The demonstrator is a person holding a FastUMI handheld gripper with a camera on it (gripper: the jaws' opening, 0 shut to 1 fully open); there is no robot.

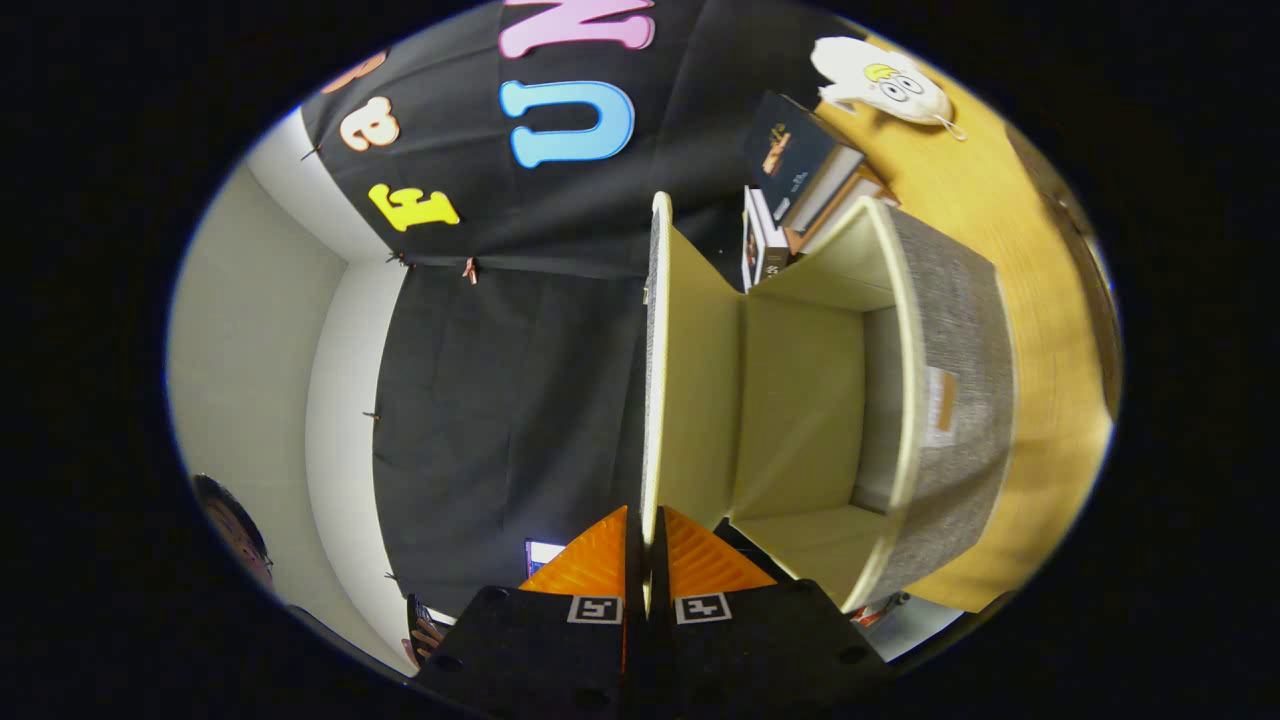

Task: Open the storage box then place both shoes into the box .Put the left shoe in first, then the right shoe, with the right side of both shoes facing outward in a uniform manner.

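Observation:
The view is rolled onto its side. A grey fabric storage box with a cream lining stands on the wooden table. Its lid is swung up and away from the box opening, and I see it edge-on. My gripper is shut on the lid's free edge, with one finger on each face of the thin panel. The part of the box's inside that shows holds nothing.
Beyond the box lies a stack of books, and past it a white plush toy on the table. A person's head shows beside a white wall. A small lit screen sits near the fingers.

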